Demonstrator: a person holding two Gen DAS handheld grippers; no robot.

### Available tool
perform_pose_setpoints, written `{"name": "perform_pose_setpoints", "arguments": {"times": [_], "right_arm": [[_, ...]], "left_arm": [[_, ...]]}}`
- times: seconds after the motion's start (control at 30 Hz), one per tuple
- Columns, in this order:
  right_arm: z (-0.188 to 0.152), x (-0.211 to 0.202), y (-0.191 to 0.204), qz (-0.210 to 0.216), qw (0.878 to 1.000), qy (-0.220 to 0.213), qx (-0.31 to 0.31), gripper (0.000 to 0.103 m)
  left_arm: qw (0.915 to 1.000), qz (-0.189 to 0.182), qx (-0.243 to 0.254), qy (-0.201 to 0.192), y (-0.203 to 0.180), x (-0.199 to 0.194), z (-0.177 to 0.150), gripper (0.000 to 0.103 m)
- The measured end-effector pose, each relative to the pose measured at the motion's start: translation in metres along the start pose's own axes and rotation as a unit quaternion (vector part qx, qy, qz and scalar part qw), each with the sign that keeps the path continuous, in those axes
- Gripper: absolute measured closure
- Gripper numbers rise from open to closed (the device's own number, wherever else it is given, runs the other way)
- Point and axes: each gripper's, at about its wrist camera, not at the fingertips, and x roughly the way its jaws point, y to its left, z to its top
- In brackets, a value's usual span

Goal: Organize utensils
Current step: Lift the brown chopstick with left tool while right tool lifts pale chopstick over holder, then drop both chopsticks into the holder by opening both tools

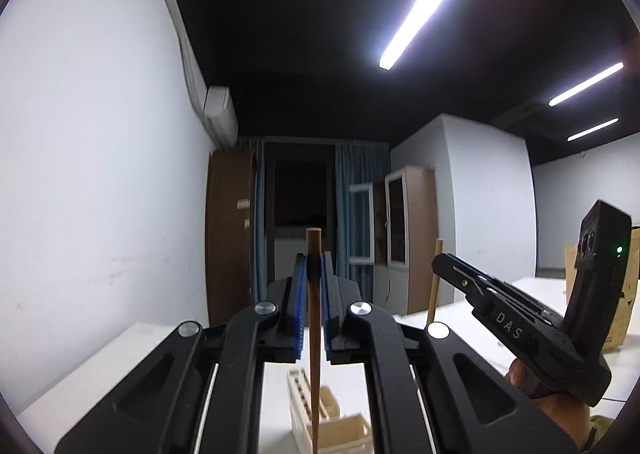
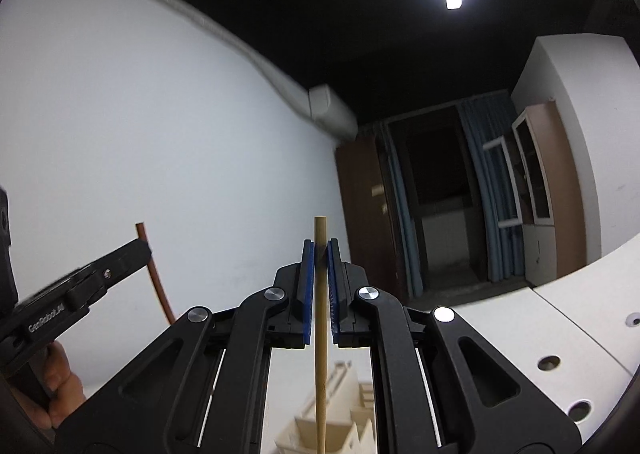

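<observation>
Left wrist view: left gripper is pinching a dark stick upright over the organizer, right gripper pinching a pale stick; both prob. light, stiff, slippery, best gripped mid-shaft.

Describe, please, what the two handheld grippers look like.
Both the left gripper and the right gripper are matte black, with angular linkage arms, round silver pivot bolts and ribbed blue finger pads. White lettering marks their sides; one shows a green light.

dark chopstick: smooth wood | organizer: pale matt wood
</observation>
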Motion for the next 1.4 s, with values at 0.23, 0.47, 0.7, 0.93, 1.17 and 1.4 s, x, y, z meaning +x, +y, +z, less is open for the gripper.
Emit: {"name": "perform_pose_setpoints", "arguments": {"times": [0.23, 0.47, 0.7, 0.93, 1.17, 1.4], "right_arm": [[-0.005, 0.017, -0.009, 0.005, 1.000, -0.025, 0.007, 0.097], [-0.023, 0.046, -0.006, 0.011, 1.000, -0.004, -0.013, 0.097], [-0.038, 0.069, -0.015, 0.012, 0.999, 0.050, -0.017, 0.097], [-0.057, 0.083, -0.016, 0.007, 0.995, 0.099, -0.026, 0.097], [-0.071, 0.082, -0.013, 0.003, 0.992, 0.123, -0.034, 0.097], [-0.079, 0.086, -0.014, 0.003, 0.989, 0.148, -0.030, 0.097]], "left_arm": [[0.9985, -0.003, -0.026, -0.048, 0.006, 0.006, -0.003, 0.096], [0.9994, -0.004, -0.034, -0.005, 0.013, 0.035, -0.027, 0.096], [0.9967, -0.022, -0.041, 0.067, 0.015, 0.064, -0.053, 0.096], [0.9910, -0.035, -0.045, 0.121, 0.018, 0.084, -0.080, 0.096], [0.9864, -0.042, -0.053, 0.150, 0.024, 0.096, -0.097, 0.096], [0.9833, -0.044, -0.057, 0.167, 0.026, 0.098, -0.106, 0.096]]}}
